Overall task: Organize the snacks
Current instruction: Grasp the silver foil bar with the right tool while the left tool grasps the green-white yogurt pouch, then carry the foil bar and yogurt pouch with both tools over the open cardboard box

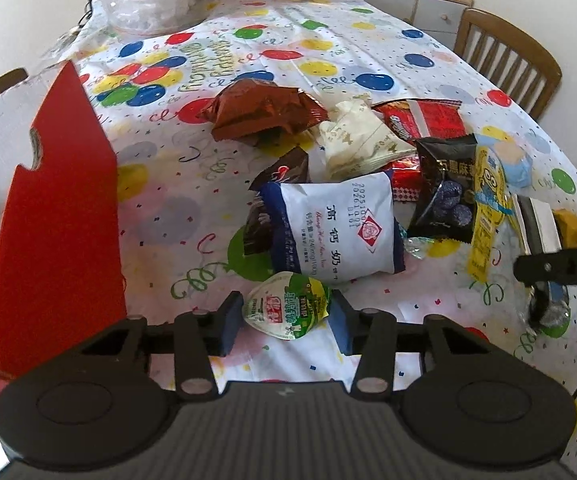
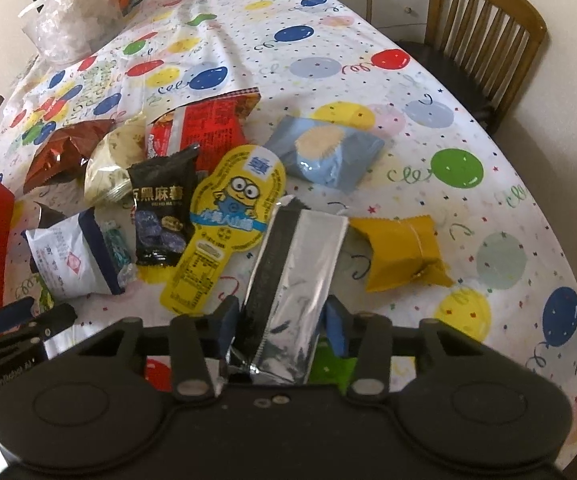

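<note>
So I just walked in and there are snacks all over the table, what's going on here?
A person is sorting snacks with a claw in each hand. The left claw is around a green jelly cup, its pads touching the cup's sides. The right claw is closed on a silver packet. The other snacks still lie in a loose pile on the balloon tablecloth, beside a red box.

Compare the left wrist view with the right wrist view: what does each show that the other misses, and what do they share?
Only the left wrist view shows the green jelly cup between the left claw pads, and the tall red box wall. Only the right wrist view shows the silver-and-black packet between the right claw pads, and the whole mustard-yellow packet. Both show the white-and-blue milk candy bag, the black sesame packet, the yellow minion card, the balloon tablecloth and the wooden chair.
</note>
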A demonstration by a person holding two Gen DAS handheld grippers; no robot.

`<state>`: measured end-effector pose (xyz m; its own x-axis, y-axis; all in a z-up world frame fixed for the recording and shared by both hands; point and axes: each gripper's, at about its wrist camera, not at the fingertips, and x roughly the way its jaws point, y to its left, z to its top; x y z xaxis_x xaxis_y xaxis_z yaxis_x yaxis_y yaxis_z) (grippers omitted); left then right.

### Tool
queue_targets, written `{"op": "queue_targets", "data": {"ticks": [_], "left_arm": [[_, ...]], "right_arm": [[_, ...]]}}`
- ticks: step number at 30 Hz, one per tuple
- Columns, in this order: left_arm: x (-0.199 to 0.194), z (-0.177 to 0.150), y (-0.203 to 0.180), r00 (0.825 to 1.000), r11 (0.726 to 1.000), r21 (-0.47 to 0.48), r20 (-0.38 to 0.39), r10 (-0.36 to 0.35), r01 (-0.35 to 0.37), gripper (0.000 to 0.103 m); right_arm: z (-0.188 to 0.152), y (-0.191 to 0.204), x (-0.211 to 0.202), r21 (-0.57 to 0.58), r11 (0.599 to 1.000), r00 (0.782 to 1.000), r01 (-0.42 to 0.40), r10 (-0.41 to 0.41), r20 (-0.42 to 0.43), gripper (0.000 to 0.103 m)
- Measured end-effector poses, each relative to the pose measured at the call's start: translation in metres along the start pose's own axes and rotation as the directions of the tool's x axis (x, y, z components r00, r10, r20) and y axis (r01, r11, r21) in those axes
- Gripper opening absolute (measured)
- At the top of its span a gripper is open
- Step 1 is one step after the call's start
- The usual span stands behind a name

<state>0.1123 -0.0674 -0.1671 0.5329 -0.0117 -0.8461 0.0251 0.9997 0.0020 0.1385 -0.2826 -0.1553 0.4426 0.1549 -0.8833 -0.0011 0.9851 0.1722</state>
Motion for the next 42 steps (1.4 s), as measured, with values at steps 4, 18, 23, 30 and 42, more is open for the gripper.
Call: {"op": "queue_targets", "data": {"ticks": [4, 18, 23, 30, 42], "left_arm": [[-0.004, -0.002, 0.001, 1.0, 0.999, -0.038, 0.001, 0.021, -0.021, 0.045], [-0.026, -0.012, -0.01, 0.996, 0.981, -0.173, -0.013, 0.083, -0.084, 0.045], [-0.039, -0.01, -0.015, 0.996, 0.973, -0.215, -0.003, 0.089, -0.088, 0.045], [-0.064, -0.003, -0.017, 0.995, 0.962, -0.257, 0.021, 0.098, -0.09, 0.045], [-0.117, 0.02, 0.01, 0.987, 0.952, -0.273, 0.042, 0.155, -0.138, 0.045]], "right_arm": [[-0.004, -0.007, -0.007, -0.011, 1.0, 1.0, -0.029, 0.029, 0.001, 0.043], [-0.001, -0.028, -0.037, -0.09, 0.985, 0.989, -0.144, 0.146, 0.015, 0.04], [0.004, -0.034, -0.048, -0.108, 0.975, 0.98, -0.196, 0.2, 0.024, 0.04], [0.016, -0.038, -0.063, -0.123, 0.957, 0.962, -0.264, 0.271, 0.04, 0.04], [0.033, 0.011, -0.096, -0.251, 0.906, 0.928, -0.342, 0.368, 0.062, 0.04]]}}
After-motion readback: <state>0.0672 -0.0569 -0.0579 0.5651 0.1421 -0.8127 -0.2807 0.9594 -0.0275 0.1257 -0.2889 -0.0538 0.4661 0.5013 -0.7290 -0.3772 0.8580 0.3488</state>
